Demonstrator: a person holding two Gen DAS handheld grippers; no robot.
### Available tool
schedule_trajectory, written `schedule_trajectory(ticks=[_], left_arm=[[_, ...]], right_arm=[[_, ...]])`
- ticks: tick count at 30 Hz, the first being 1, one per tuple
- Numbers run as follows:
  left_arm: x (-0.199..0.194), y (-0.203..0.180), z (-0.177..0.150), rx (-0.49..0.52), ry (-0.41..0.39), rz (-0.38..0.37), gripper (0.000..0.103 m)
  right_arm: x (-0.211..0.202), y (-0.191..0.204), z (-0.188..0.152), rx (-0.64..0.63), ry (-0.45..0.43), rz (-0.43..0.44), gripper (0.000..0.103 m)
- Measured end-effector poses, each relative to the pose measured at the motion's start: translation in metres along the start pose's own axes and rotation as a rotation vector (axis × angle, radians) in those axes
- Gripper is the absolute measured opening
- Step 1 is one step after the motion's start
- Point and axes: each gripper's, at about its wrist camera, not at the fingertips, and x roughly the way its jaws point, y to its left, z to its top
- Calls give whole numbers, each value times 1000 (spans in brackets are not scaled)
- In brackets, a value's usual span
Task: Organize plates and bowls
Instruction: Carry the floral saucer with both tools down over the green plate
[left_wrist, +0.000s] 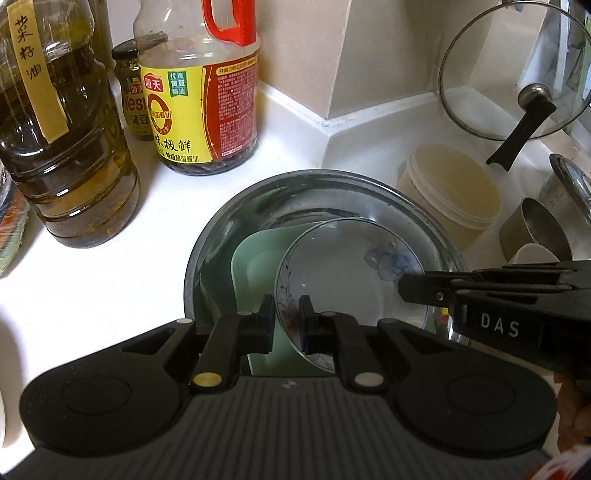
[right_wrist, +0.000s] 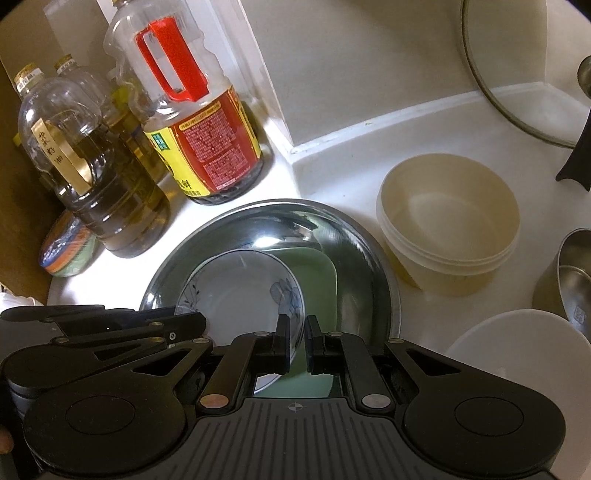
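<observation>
The round white floral-patterned ceramic plate (left_wrist: 347, 266) leans on a pale green square plate (left_wrist: 258, 258) inside the wide shiny steel basin (left_wrist: 218, 236). The left gripper (left_wrist: 287, 317) and right gripper (right_wrist: 296, 341) each pinch its rim. Only the right view shows the cream plastic tub (right_wrist: 448, 225) as hollow, at two o'clock.

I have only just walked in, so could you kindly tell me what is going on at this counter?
A person is sorting dishes with two handheld grippers. The left gripper straddles the near rim of the floral plate, which leans inside the steel basin over a green square plate. The right gripper straddles the plate's opposite rim. Whether either has clamped is unclear. Stacked cream plastic bowls stand beside the basin.
</observation>
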Motion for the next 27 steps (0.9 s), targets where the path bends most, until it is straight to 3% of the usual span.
schedule_trajectory(ticks=[27], left_arm=[[15, 3, 0, -18, 39, -4, 12]], right_arm=[[16, 1, 1, -3, 36, -21, 10]])
